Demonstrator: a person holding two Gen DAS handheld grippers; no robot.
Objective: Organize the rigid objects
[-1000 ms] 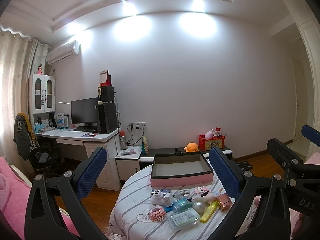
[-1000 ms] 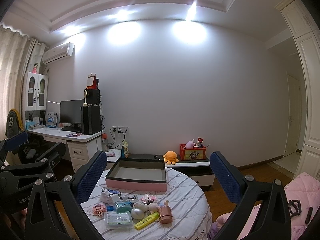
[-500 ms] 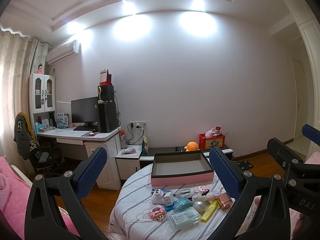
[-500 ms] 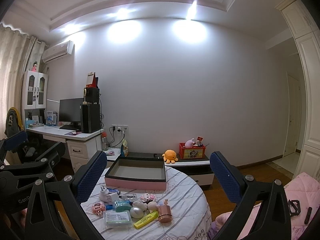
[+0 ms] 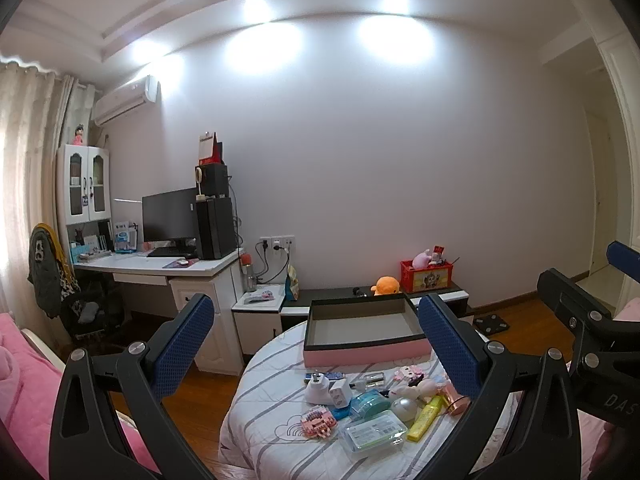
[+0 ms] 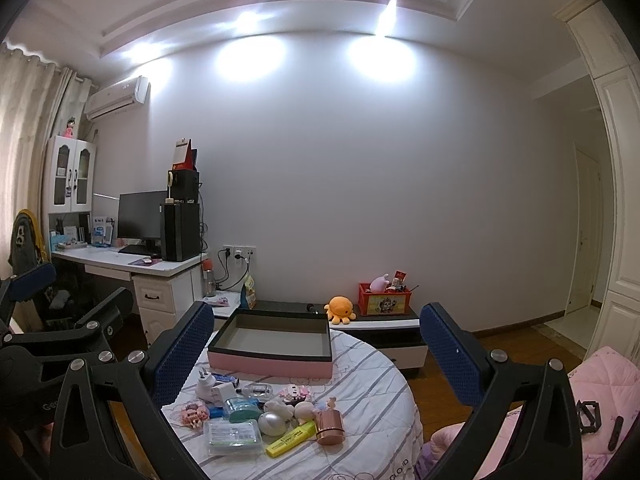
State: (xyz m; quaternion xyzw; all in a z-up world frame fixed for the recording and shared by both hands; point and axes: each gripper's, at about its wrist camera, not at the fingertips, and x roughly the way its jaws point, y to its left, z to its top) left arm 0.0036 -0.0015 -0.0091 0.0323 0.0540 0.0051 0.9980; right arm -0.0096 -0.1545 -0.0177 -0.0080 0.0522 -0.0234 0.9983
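A round table under a striped cloth (image 5: 276, 412) (image 6: 376, 380) carries an empty pink box with a black rim (image 5: 364, 350) (image 6: 272, 362) at its far side. In front of it lie white plug adapters (image 5: 326, 390) (image 6: 212, 388), a teal case (image 5: 370, 402) (image 6: 240, 408), a clear plastic box (image 5: 374, 436) (image 6: 232, 436), a yellow highlighter (image 5: 424, 424) (image 6: 290, 438), a silvery egg (image 6: 272, 422) and a rose-gold cup (image 6: 330, 428). My left gripper (image 5: 316, 332) and right gripper (image 6: 318, 332) hang open above the table's near side, holding nothing.
A white desk (image 5: 160, 268) with a monitor and speakers stands at the left. A low cabinet (image 6: 380, 320) behind the table carries an orange plush and a red crate. Pink bedding (image 6: 600, 392) lies at the right, and a pink seat (image 5: 24, 380) at the left.
Table and box sit slightly higher in both views, so both grippers have tipped or sunk a little. Both stayed open and the objects have not moved.
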